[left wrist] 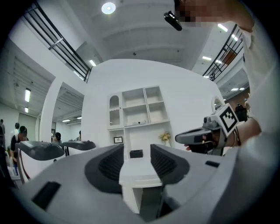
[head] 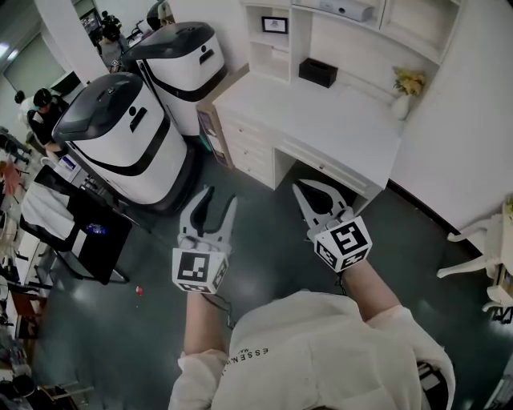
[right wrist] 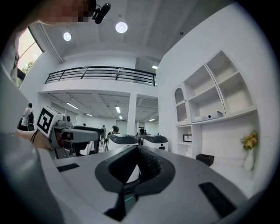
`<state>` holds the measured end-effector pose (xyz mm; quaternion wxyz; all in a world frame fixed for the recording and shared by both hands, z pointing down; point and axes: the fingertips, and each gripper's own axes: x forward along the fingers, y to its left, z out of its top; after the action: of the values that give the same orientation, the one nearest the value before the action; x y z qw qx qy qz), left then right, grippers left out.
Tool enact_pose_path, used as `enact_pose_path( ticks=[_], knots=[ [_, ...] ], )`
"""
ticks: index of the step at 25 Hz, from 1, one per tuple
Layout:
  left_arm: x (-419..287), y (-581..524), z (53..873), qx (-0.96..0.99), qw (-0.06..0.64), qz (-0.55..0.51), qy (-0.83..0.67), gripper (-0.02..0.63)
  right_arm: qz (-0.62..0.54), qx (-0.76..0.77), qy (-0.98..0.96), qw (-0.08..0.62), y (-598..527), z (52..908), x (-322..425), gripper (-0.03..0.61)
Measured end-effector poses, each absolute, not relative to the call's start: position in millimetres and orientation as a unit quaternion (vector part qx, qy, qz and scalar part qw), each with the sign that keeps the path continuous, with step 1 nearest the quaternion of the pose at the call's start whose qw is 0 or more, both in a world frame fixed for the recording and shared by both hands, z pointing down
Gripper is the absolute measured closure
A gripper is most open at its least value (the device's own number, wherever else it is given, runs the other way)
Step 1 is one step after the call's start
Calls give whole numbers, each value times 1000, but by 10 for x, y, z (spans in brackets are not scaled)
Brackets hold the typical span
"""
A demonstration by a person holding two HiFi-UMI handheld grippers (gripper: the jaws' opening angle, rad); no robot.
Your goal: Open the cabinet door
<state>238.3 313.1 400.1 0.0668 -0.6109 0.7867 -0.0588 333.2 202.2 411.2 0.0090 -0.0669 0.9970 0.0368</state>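
The cabinet door (left wrist: pixel 114 109) is the narrow arched one in the left column of a white shelf unit (left wrist: pixel 138 111). It sits at the middle of the left gripper view, and in the right gripper view it is at the right (right wrist: pixel 180 106). It is closed, and both grippers are well apart from it.

The shelf unit stands on a white counter (head: pixel 321 116) that fills the upper middle of the head view. On the counter are a black box (head: pixel 318 72) near the back and a vase of flowers (head: pixel 405 92) toward the right. A small picture frame (head: pixel 274 25) stands in a niche at the top. Drawers (head: pixel 244 152) run down the counter's left end.

The left gripper (head: pixel 218 200) is held over the dark floor (head: pixel 264 240), below and left of the counter. Its jaws are spread wide with nothing between them. In its own view (left wrist: pixel 136 159) the counter edge and the black box show through the gap.

The right gripper (head: pixel 309 192) is just in front of the counter's front edge. Its jaws are drawn together until the tips meet, and they grip nothing. In its own view (right wrist: pixel 137 148) only a small hollow is left behind the tips. Each gripper shows in the other's view, level and side by side.

Two white machines with dark lids (head: pixel 120 136) stand at the upper left of the head view, beside the drawers. A white chair (head: pixel 481 248) is at the right edge.
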Motion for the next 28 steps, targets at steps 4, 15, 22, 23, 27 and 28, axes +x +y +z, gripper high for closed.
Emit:
enact_pose_path(
  ticks=[4,15,22,23,27,28],
  knots=[
    [2200,3190,3929,-618,74,-56,780,428,44,-76,996,8,2090,4085,3185,563],
    [1588,2849,4085,-606,70,-51,790,428,43,-61,997,2,1632,4231,2526,563],
    [839,2032,4079,-592,64,-70,800,428,38,-47,998,13,734,4223,1680,563],
    [733,1878,4027,-592,67,-68,800,428,39,-43,998,18,589,4172,1568,563],
    [280,1130,3829,-595,84,-56,798,428,56,-48,997,27,-120,3958,1185,563],
    [183,942,3795,-598,85,-50,796,428,59,-53,996,28,-308,3916,1111,563]
  ],
)
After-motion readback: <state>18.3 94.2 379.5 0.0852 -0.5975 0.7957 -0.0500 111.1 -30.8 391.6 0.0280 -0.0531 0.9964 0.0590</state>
